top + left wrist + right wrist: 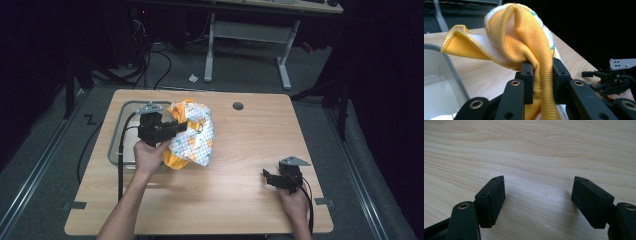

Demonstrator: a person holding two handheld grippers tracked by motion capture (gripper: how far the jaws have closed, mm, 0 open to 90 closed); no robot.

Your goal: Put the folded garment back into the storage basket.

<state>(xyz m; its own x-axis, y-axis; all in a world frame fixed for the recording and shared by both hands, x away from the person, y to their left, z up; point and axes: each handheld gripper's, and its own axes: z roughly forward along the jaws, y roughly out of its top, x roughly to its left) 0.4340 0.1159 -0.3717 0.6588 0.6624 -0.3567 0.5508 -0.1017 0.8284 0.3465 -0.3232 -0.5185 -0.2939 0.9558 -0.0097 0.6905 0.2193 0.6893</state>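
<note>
Left fingers (527, 75) clamped on yellow cloth (524, 42) hanging just beside tray (116, 150), right gripper (539, 202) spread wide, far off, holding nothing.

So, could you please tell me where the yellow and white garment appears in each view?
High view: the garment hangs upper left of centre, pinched by the left tongs beside the metal tray.
Left gripper view: its yellow ribbed band rises centre frame.
Right gripper view: not in it.
Shared landmark: the wooden table.
</note>
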